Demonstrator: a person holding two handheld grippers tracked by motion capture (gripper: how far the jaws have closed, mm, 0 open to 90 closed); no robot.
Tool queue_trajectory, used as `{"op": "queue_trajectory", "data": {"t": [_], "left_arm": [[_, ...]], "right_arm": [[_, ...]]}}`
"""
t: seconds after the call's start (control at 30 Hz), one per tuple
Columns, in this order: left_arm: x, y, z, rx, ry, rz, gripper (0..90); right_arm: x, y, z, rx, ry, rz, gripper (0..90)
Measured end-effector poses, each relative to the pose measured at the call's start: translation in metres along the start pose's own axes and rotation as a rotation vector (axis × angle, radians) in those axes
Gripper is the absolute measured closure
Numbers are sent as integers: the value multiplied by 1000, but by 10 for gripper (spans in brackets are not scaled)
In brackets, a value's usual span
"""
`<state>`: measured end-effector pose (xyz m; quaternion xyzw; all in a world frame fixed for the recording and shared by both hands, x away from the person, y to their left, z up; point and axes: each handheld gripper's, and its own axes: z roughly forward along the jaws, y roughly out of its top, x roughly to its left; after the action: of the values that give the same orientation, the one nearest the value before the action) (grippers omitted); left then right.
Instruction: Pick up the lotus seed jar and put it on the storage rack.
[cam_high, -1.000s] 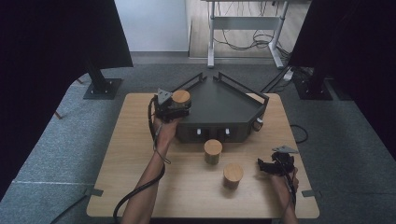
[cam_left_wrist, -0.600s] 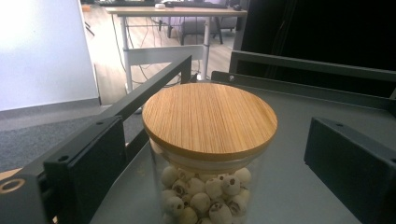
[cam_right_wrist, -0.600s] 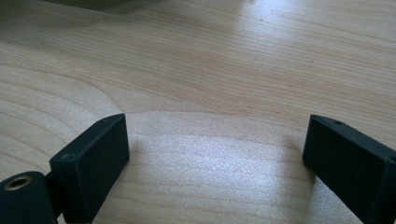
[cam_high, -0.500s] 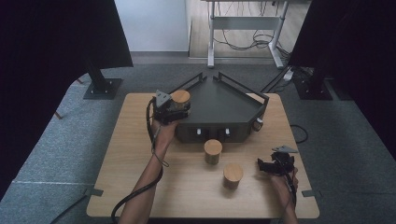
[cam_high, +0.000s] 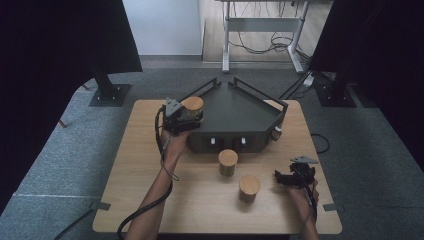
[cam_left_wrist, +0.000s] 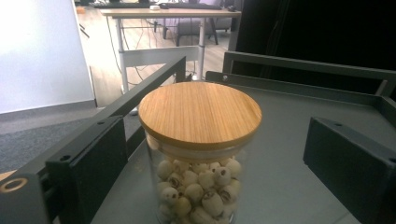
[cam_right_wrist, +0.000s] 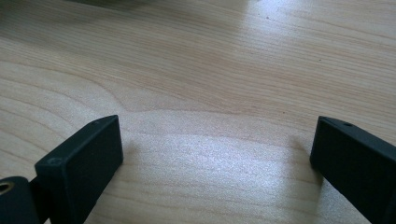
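Nearest the person, the right gripper (cam_high: 279, 178) rests low over the pale, grained wooden table (cam_high: 200, 210). Its jaws have just been opening and now stand wide with nothing between them. Two lidded jars (cam_high: 249, 186) stand on the tabletop ahead of it. Beyond them, on the left corner of a dark, angular, railed metal tray (cam_high: 240, 112), sits a third jar (cam_left_wrist: 200, 114). It is a clear glass cylinder packed with pale round seeds under a flat bamboo lid. The left gripper (cam_left_wrist: 212, 163) brackets this jar. Its jaws have just been closing a little, but both pads stand clear of the glass. The jar looks moderately heavy, rigid, smooth and breakable. The surest hold is likely on the glass wall below the lid, which may simply lift off.
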<state>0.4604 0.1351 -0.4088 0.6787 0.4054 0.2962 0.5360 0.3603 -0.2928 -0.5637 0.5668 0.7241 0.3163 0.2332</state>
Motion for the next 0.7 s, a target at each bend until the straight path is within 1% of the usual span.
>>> {"op": "queue_trajectory", "data": {"t": [0.17, 0.43, 0.7], "left_arm": [[-2, 0, -8, -2, -18, 8, 63], [-6, 3, -20, 4, -44, 35, 66], [-9, 4, -31, 2, -51, 61, 61]], "right_arm": [[0, 0, 0, 0, 0, 0, 18], [0, 0, 0, 0, 0, 0, 19], [0, 0, 0, -1, 0, 0, 19]]}}
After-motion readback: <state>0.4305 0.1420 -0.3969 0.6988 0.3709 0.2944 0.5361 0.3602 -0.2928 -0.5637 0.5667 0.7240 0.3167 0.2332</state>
